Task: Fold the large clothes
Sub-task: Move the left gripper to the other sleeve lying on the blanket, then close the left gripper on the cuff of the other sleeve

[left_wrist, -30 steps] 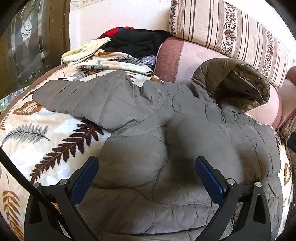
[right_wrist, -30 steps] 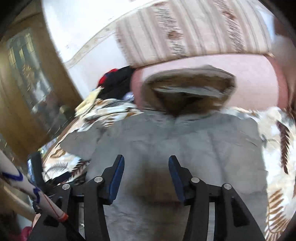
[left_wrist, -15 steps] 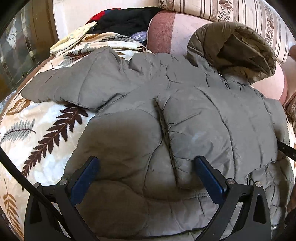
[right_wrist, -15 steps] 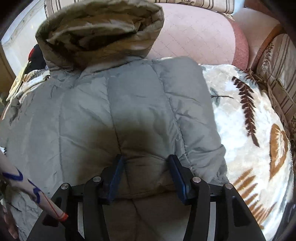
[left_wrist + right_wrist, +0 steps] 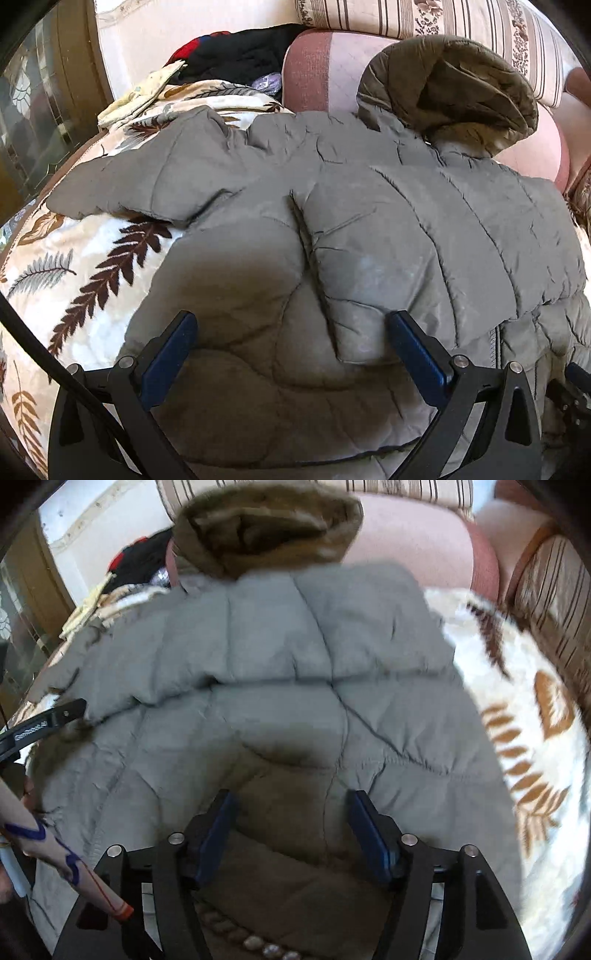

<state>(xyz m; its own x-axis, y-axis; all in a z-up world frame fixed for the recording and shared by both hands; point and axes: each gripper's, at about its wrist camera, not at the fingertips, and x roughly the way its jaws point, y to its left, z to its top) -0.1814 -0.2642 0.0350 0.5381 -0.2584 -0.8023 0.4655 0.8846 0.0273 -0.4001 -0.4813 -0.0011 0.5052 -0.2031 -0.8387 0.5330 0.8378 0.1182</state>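
Puffy fold may spring back.
Jacket point(image 5: 332, 258) lies back-up on the blanket point(image 5: 92, 258), right sleeve point(image 5: 369, 280) folded across it, left one point(image 5: 147, 184) still out. Your left gripper point(image 5: 291, 350) is wide open and empty; right gripper point(image 5: 291, 830) jaws just widened, pads clear of fabric. Padding could push the sleeve open, and a low pad could snag it.

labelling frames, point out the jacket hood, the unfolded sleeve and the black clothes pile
jacket hood point(image 5: 448, 85), left wrist view, outer shell
unfolded sleeve point(image 5: 147, 177), left wrist view, mid-sleeve
black clothes pile point(image 5: 243, 55), left wrist view, top fabric
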